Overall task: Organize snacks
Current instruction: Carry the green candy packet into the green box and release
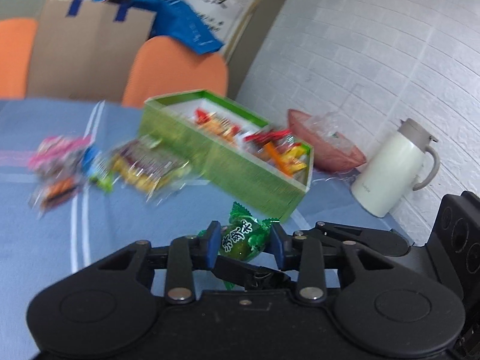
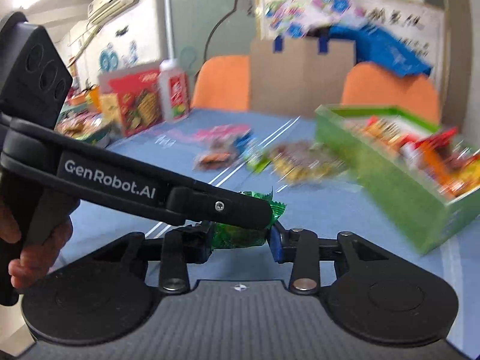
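A green-wrapped candy (image 1: 243, 238) sits between the blue pads of my left gripper (image 1: 244, 241), which is shut on it just above the blue tablecloth. In the right wrist view the same candy (image 2: 240, 237) lies between the pads of my right gripper (image 2: 241, 240), also shut on it. The left gripper's finger (image 2: 240, 210) crosses over the candy there. A black finger (image 1: 240, 268) of the right gripper shows under the candy. The green box (image 1: 240, 162) of snacks stands just beyond.
Loose snack packets (image 1: 144, 165) lie left of the green box (image 2: 390, 186). A pink bowl (image 1: 330, 153) and a white jug (image 1: 393, 165) stand by the wall. Orange chairs (image 1: 177, 69) and a cardboard box (image 2: 300, 72) are behind. A red carton (image 2: 135, 102) and a bottle (image 2: 175, 93) stand far left.
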The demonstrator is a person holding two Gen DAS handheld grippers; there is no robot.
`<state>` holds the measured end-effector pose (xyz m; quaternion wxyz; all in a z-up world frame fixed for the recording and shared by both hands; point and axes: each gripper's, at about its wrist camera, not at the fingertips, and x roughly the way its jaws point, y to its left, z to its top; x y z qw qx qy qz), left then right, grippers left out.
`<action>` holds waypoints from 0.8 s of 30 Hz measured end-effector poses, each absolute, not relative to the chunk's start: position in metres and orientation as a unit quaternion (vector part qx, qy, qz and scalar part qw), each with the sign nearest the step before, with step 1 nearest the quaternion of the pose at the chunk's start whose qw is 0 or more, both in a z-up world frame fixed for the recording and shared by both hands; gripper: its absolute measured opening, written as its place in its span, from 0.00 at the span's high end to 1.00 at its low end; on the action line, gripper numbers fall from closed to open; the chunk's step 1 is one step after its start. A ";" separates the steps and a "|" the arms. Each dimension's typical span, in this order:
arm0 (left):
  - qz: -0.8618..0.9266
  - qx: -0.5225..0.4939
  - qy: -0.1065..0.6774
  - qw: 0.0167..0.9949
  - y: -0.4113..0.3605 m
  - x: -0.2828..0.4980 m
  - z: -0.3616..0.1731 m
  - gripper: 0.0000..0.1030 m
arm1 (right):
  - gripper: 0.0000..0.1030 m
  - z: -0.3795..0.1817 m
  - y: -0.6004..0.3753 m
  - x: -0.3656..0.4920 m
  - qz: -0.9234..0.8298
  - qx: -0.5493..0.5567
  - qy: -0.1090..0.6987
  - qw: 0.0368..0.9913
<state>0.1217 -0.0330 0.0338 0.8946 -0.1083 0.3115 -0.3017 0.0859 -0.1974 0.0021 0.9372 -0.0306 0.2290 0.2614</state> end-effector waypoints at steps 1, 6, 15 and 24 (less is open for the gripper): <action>-0.310 -0.099 0.305 0.895 -0.043 0.127 0.041 0.25 | 0.37 0.008 -0.205 0.089 0.252 -0.029 0.219 0.942; -0.348 -0.069 0.275 0.894 -0.094 0.164 0.070 0.25 | 0.37 0.031 -0.248 0.110 0.201 -0.015 0.173 0.964; -0.382 -0.073 0.270 0.881 -0.153 0.230 0.064 0.25 | 0.38 0.031 -0.303 0.163 0.141 0.016 0.153 0.978; -0.326 -0.060 0.295 0.896 -0.158 0.240 0.016 0.00 | 0.35 -0.012 -0.302 0.178 0.115 -0.011 0.198 0.973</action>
